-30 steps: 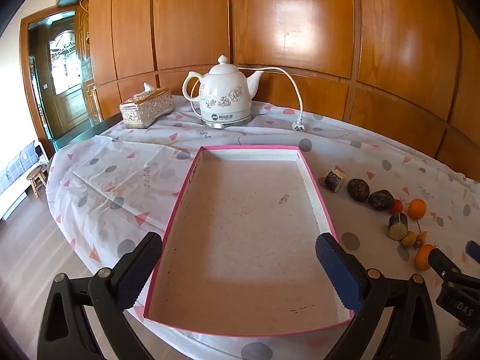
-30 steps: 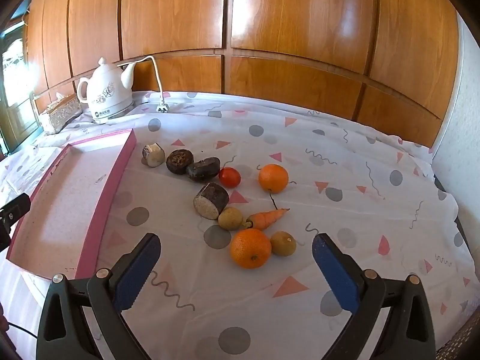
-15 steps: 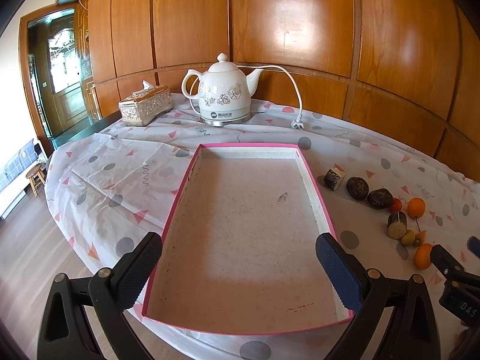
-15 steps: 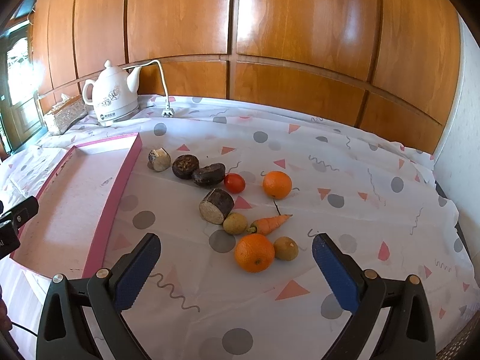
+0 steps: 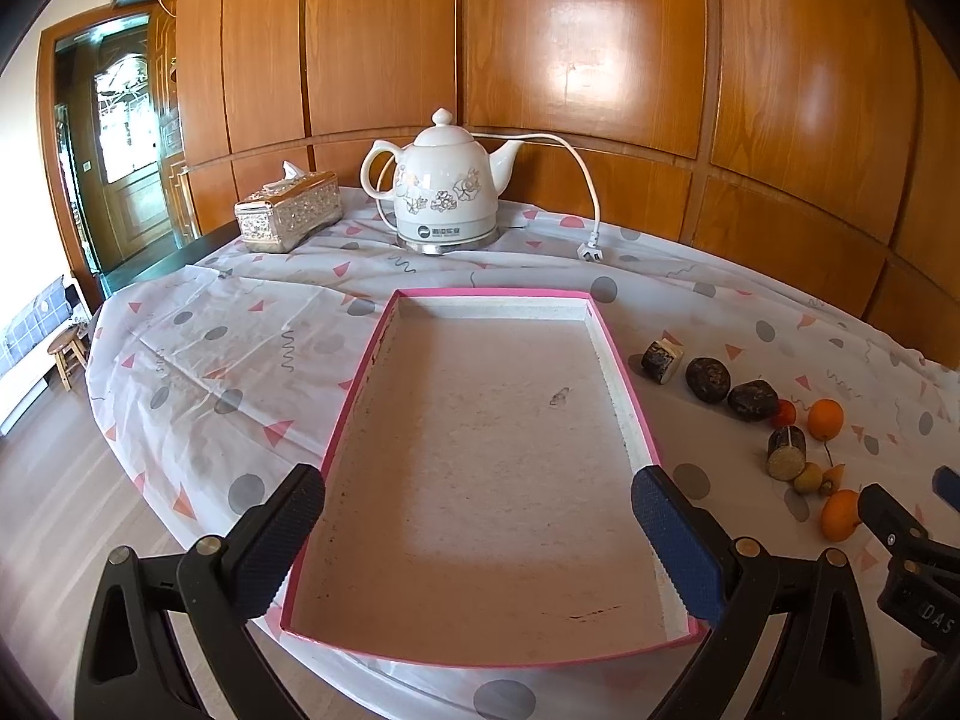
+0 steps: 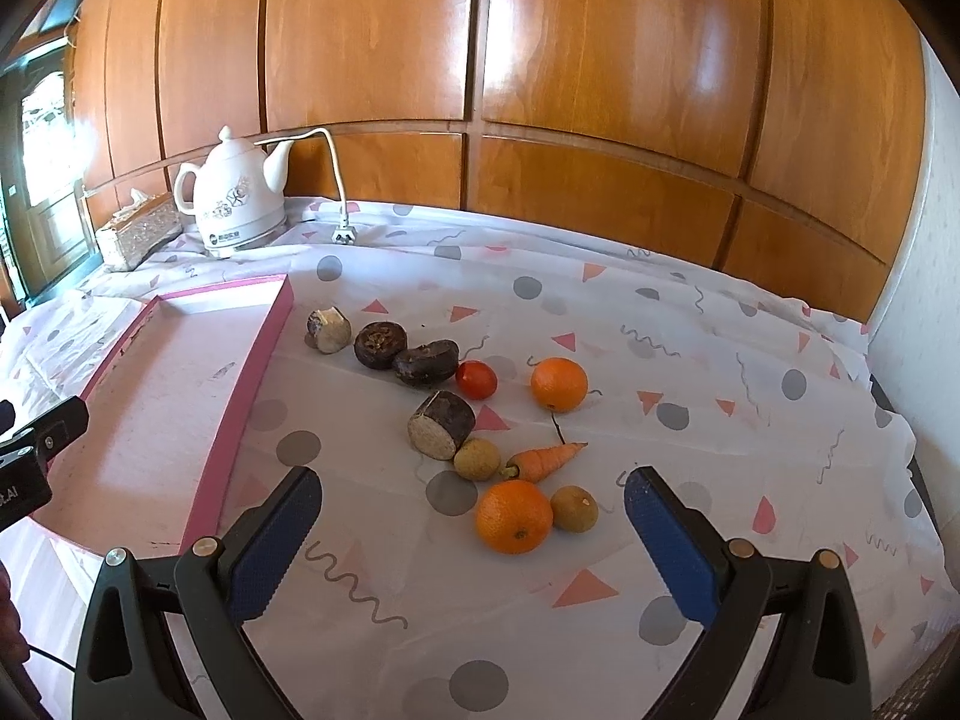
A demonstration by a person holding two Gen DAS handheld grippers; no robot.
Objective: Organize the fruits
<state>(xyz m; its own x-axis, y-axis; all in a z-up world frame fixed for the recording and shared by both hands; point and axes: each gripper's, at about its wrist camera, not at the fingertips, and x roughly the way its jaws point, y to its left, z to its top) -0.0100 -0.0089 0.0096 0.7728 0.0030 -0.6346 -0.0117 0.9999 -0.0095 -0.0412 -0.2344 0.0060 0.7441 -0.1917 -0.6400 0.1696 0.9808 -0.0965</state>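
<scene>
A pink-rimmed shallow tray (image 5: 624, 384) (image 6: 264, 336) lies empty on the table. To its right lies a loose group of produce: two oranges (image 6: 514, 516) (image 6: 558, 384), a red tomato (image 6: 476, 379), a small carrot (image 6: 543, 461), two small brown round fruits (image 6: 574, 508) (image 6: 476, 459), and several dark cut tubers (image 6: 441, 425) (image 6: 380, 345). My left gripper (image 5: 477, 510) is open and empty above the tray's near end. My right gripper (image 6: 471, 513) is open and empty, just short of the near orange.
A white electric kettle (image 5: 443, 192) with cord and plug (image 5: 589, 252) stands at the back, beside a silver tissue box (image 5: 288, 219). The wood-panelled wall runs behind. The table edge drops off at left (image 5: 102, 396). The patterned cloth (image 6: 690, 360) covers the table.
Both grippers have pulled back and risen slightly, so the tray and fruits sit a little farther away. Nothing on the table has moved.
</scene>
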